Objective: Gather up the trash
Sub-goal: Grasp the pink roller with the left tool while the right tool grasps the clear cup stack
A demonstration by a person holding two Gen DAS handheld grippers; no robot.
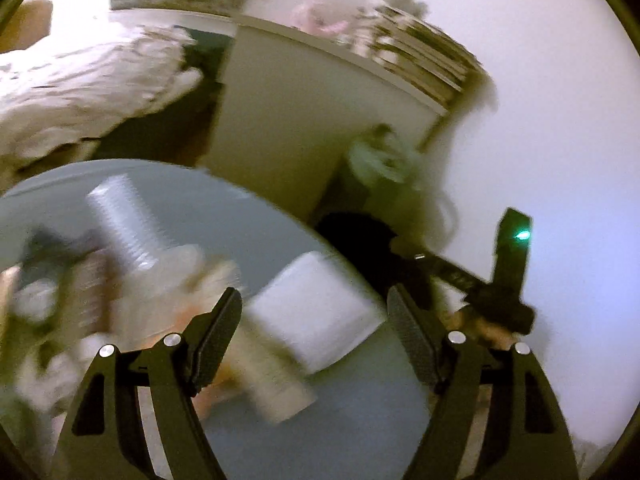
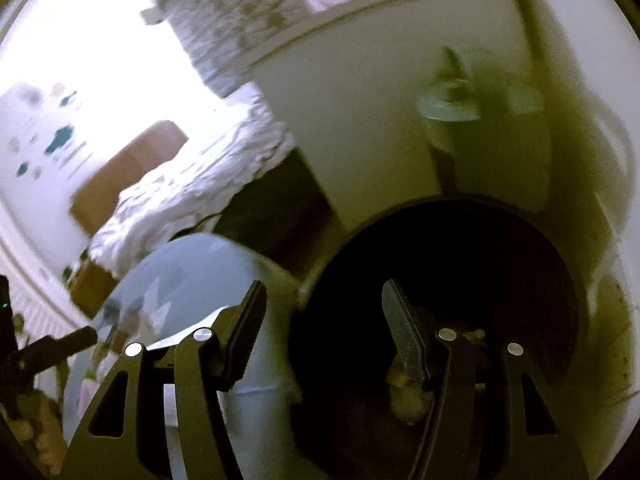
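You are holding your left gripper (image 1: 314, 320) open and empty over the round table (image 1: 248, 208); your right gripper (image 2: 322, 312), jaws apart, is hanging over the dark bin (image 2: 460, 264) with crumpled trash (image 2: 408, 400) inside.

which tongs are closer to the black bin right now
Right. The right tongs hang open over the black bin's mouth; the left tongs are open over the round grey table beside it.

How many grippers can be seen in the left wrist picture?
2. The left gripper stands open in the foreground, above the round table. The right gripper reaches in from the right edge over the dark bin; blur hides its jaws there.
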